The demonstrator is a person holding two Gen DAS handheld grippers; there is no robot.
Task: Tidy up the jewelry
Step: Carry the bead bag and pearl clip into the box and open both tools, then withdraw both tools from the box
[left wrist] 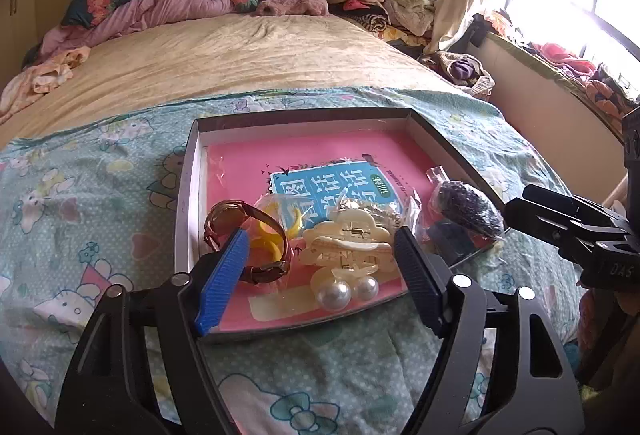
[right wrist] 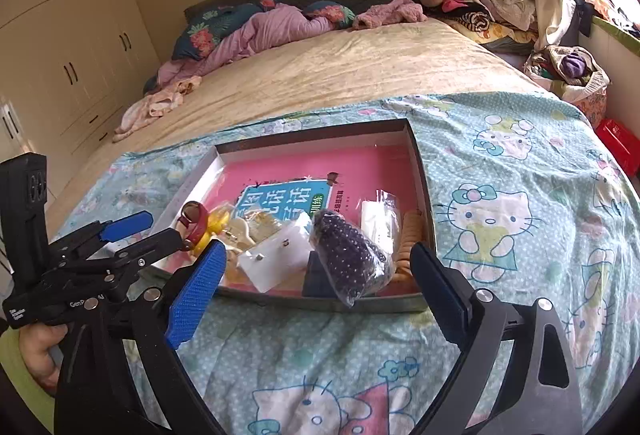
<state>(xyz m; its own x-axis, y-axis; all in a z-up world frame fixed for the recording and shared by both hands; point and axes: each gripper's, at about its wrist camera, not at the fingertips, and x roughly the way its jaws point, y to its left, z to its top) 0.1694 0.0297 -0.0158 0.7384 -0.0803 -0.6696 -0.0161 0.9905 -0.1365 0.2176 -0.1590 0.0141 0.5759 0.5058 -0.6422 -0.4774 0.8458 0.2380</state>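
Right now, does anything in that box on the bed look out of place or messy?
Yes. The jewelry is heaped at the near end of the box, not sorted: the watch, cream hair claw and pearl earrings crowd together. The bagged dark beads lean over the near edge. A pink book lines the bottom.

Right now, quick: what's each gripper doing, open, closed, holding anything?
Left gripper: open, empty, hovering over the cream hair clip in the tray.
Right gripper: open, empty, in front of the bag of dark beads.
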